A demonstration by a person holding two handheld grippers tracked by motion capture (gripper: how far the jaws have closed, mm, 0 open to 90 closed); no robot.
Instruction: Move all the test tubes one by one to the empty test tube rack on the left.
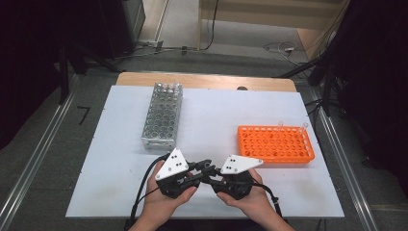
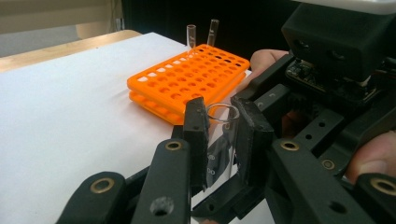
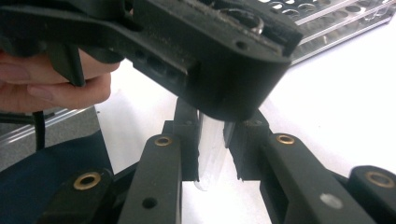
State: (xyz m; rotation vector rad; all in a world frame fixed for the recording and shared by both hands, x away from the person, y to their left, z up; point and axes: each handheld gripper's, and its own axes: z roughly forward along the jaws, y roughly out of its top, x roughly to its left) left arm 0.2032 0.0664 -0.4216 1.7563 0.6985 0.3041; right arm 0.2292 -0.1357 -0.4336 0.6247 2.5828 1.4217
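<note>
Looks like a mid-handoff of a clear tube [image 2: 222, 135] — left gripper [image 2: 223, 140] jaws clamp its upper part, right gripper [image 3: 212, 149] jaws sit around its bottom, can't tell if squeezing yet — next probably one lets go, then orange rack [image 1: 275, 143].

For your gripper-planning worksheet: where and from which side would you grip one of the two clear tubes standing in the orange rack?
Grip the bare glass above the orange rack, coming straight down. Each tube stands upright at the far edge, its lower part sunk in a hole, so probably only the top is free.
</note>
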